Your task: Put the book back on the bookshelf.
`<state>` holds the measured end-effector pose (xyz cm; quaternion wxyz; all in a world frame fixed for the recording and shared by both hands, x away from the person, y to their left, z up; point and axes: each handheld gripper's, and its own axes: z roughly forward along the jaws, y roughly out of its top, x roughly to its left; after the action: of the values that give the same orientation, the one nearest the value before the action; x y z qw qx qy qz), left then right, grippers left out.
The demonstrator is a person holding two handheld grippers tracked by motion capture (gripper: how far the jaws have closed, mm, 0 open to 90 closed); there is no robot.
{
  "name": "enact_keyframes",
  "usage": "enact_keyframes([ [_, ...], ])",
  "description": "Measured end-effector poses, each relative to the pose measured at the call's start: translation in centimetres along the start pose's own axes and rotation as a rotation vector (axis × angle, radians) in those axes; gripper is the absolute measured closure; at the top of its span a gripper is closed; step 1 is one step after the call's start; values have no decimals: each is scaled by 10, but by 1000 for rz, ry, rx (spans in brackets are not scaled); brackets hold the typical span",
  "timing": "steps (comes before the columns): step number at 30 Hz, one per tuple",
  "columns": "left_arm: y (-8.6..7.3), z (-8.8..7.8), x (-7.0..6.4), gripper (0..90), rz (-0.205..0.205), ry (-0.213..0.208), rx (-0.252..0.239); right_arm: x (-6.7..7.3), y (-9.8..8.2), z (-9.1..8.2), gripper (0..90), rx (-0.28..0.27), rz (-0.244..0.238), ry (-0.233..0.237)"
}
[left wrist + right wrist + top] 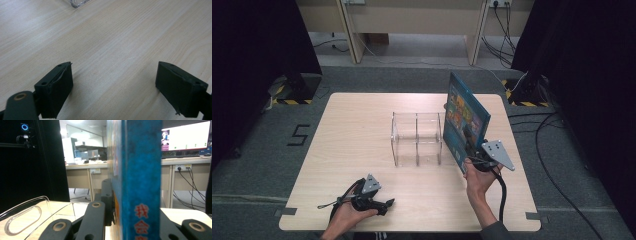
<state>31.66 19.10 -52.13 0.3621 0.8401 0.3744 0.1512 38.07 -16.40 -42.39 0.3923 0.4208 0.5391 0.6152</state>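
Blue book held upright beside the clear rack, ready for slotting.
High view: the right gripper (470, 145) clamps the book (463, 120) just beside the acrylic rack (417, 137), near the table's (362, 115) right edge; the left gripper (384, 204) rests by the near edge. Left gripper view: jaws parted over bare wood. Right gripper view: the book's spine (140, 180) stands pinched between the jaws; next it likely needs lining up over a compartment.
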Motion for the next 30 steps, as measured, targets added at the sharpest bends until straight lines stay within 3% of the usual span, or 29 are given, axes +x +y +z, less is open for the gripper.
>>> enact_keyframes([
  [17, -1, 0, 0, 134, -1, 0, -6, -7, -13, -25, 805, 22, 89, -24],
  [22, -1, 0, 0, 134, -1, 0, -6, -3, -13, -25, 804, 28, 51, -26],
  [30, -1, 0, 0, 134, 0, 1, -4, -4, -13, -27, 787, 40, 61, -29],
])
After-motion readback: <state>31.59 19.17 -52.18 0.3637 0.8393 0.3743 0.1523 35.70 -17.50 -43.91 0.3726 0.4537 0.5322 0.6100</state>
